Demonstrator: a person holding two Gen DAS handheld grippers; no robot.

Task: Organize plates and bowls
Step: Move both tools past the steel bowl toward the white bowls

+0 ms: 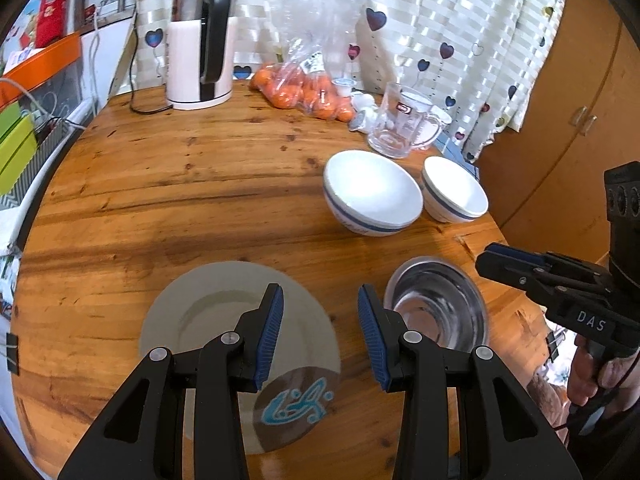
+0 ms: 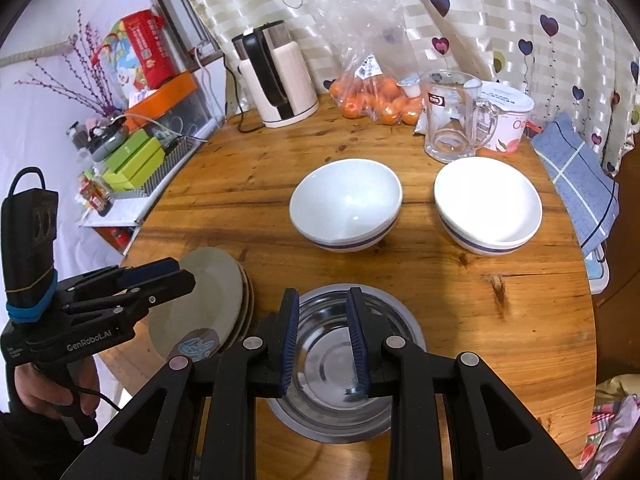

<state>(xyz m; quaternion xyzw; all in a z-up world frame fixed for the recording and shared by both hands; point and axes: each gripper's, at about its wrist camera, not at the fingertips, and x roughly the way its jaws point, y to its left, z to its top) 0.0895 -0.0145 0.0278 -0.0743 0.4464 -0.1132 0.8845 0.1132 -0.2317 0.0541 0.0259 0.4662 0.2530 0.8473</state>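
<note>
Left wrist view: left gripper (image 1: 320,330) open, empty, over glazed plate (image 1: 208,312) at lower centre.

Right wrist view only: plate (image 2: 208,292) is a stack; right gripper (image 2: 324,340) empty, jaws narrowly apart over round steel bowl (image 2: 332,392); two white ceramic bowls (image 2: 346,204) mid-frame.

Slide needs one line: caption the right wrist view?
Open right gripper above steel bowl, two white bowls beyond, plates left.
</note>
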